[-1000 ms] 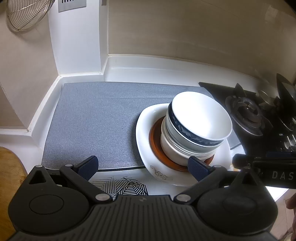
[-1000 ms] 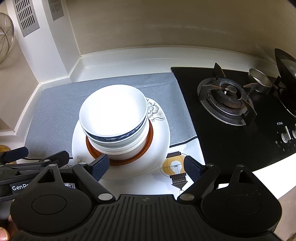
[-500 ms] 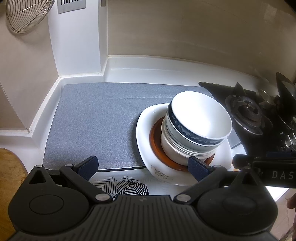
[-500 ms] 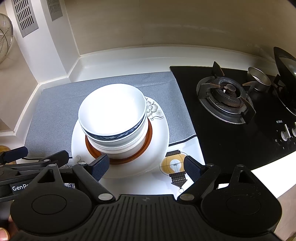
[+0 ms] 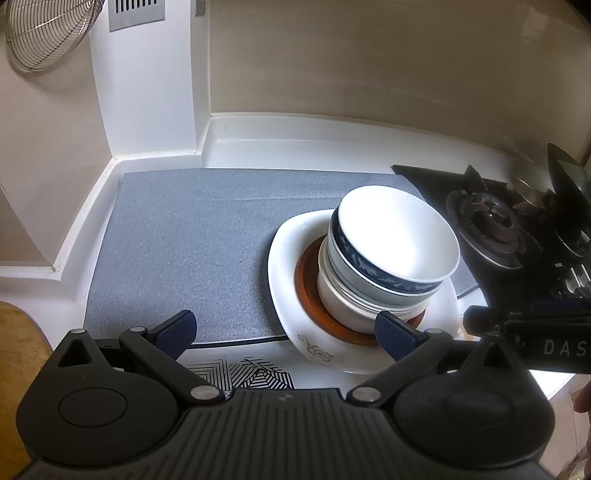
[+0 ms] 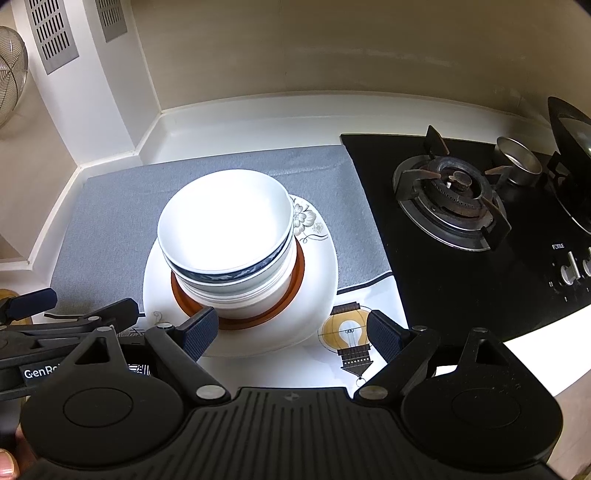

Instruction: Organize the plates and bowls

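Observation:
A stack of nested white bowls, the top one with a blue patterned band, stands on a brown-rimmed plate on a large white plate with a floral print. The stack also shows in the right wrist view, on the white plate. My left gripper is open and empty, at the near left of the stack. My right gripper is open and empty, just in front of the white plate. Each gripper shows at the edge of the other's view.
A grey mat covers the counter left of the stack. A black gas hob with a burner and a small metal cup lies to the right. A wire strainer hangs on the left wall.
Both grippers have shifted very slightly; the stack stays in place. Both stay open.

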A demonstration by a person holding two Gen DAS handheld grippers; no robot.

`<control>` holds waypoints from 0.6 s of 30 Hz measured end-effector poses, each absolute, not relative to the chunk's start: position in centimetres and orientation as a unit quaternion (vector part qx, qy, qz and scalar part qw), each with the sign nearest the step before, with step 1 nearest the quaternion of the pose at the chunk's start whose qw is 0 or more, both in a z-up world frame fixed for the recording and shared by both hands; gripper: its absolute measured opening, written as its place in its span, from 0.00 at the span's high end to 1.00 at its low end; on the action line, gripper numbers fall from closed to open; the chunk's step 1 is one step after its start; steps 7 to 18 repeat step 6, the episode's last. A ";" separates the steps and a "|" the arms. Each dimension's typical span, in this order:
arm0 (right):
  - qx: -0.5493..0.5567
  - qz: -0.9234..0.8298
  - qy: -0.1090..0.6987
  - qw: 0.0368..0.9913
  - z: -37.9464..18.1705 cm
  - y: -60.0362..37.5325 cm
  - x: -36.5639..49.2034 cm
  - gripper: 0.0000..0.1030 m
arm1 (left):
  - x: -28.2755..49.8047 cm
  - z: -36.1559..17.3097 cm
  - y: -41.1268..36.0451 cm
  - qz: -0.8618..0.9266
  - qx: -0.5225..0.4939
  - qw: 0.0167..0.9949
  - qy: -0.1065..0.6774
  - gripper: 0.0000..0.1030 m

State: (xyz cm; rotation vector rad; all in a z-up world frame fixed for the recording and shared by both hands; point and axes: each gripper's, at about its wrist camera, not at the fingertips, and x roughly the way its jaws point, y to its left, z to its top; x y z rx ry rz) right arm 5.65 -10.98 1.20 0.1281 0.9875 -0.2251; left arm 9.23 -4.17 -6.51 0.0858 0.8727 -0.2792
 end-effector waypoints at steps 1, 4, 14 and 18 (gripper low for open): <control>0.061 -0.107 0.472 0.873 1.2 -11.0 5.7 0.14 | 9.2 -6.5 -4.2 -0.135 0.042 0.896 0.421 0.00; 0.061 -0.107 0.472 0.873 1.3 -11.0 5.6 0.14 | 9.3 -6.5 -4.2 -0.136 0.041 0.896 0.420 0.00; 0.062 -0.106 0.472 0.873 1.3 -11.0 5.6 0.14 | 9.3 -6.5 -4.2 -0.135 0.041 0.897 0.419 0.00; 0.062 -0.106 0.472 0.873 1.3 -11.0 5.6 0.14 | 9.3 -6.5 -4.2 -0.135 0.041 0.897 0.419 0.00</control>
